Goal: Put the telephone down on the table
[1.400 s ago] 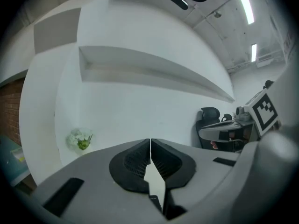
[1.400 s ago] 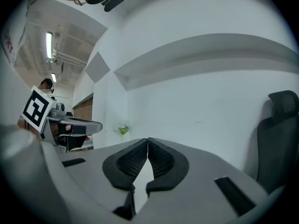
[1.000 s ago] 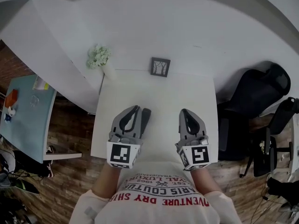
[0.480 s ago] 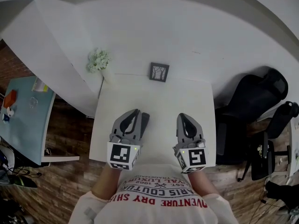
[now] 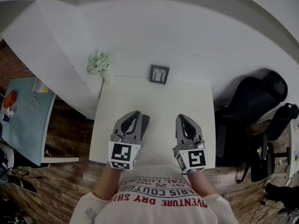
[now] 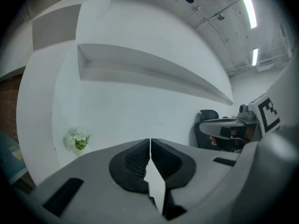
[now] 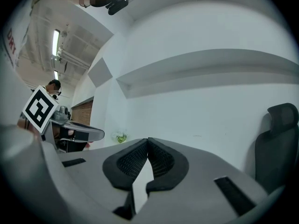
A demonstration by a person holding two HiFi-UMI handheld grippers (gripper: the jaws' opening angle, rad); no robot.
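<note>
A dark slim object [image 5: 144, 122], apparently the telephone, lies on the white table [image 5: 159, 97] just right of my left gripper [image 5: 136, 113]. I cannot tell whether the two touch. In the left gripper view my left gripper [image 6: 150, 141] is shut, its ribbed pads meeting with nothing between them, and it faces the white wall. Over the table's front right part my right gripper [image 5: 182, 116] is shut. The right gripper view also shows the right gripper [image 7: 147, 140] shut and empty. Both hover near the table's front edge, side by side.
A small framed picture [image 5: 159, 73] stands at the table's back edge. A vase of white flowers [image 5: 99, 62] is at the back left corner. A black office chair [image 5: 254, 101] stands to the right, and a blue side table [image 5: 25, 120] to the left.
The head view has shifted slightly, so the table sits a little lower in frame. Both grippers stay shut and side by side, nearly where they were.
</note>
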